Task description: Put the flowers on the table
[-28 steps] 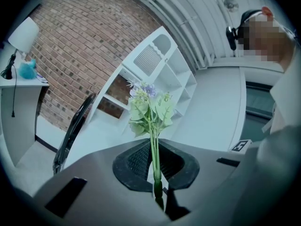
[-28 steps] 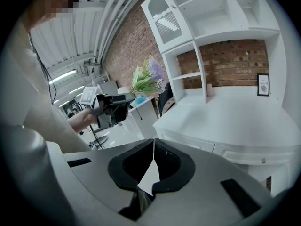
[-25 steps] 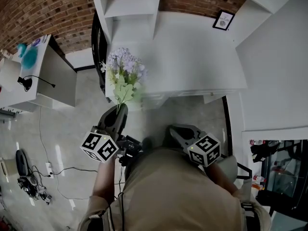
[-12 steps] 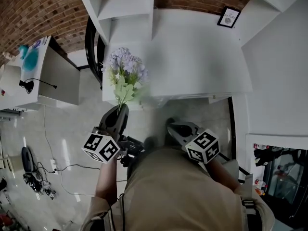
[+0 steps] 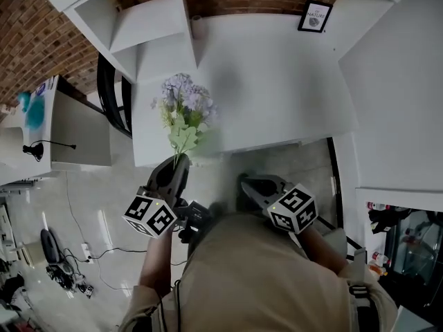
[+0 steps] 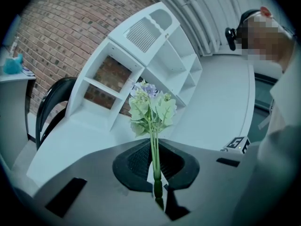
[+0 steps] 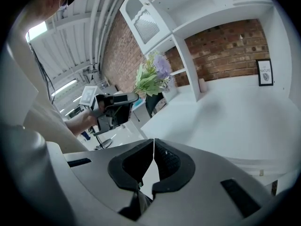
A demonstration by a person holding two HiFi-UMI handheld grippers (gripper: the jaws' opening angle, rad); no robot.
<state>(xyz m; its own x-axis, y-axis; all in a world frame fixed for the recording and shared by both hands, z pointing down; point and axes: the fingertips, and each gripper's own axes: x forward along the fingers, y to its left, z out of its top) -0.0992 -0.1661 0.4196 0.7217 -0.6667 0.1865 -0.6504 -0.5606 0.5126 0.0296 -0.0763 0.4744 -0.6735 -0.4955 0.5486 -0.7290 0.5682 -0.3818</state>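
Observation:
A small bunch of artificial flowers (image 5: pixel 183 109) with pale purple blooms and green leaves stands upright in my left gripper (image 5: pixel 178 162), which is shut on its stems. In the left gripper view the flowers (image 6: pixel 151 106) rise from the closed jaws of the left gripper (image 6: pixel 155 171), over the near edge of the white table (image 6: pixel 221 107). The white table (image 5: pixel 277 81) lies just ahead of me. My right gripper (image 5: pixel 246 184) hangs at the table's front edge, shut with nothing in it. The right gripper view shows the right gripper (image 7: pixel 153 147) with its jaws touching, and the flowers (image 7: pixel 153 74) off to the left.
A white shelf unit (image 5: pixel 138 26) stands at the table's left end before a brick wall (image 5: pixel 28 33). A small framed picture (image 5: pixel 315 16) leans at the table's back. A black chair (image 5: pixel 111 99) stands left of the table, and cables (image 5: pixel 66 275) lie on the floor.
Both grippers have moved forward towards the table. The flowers now sit over its front left corner, and the right gripper is closer to the front edge.

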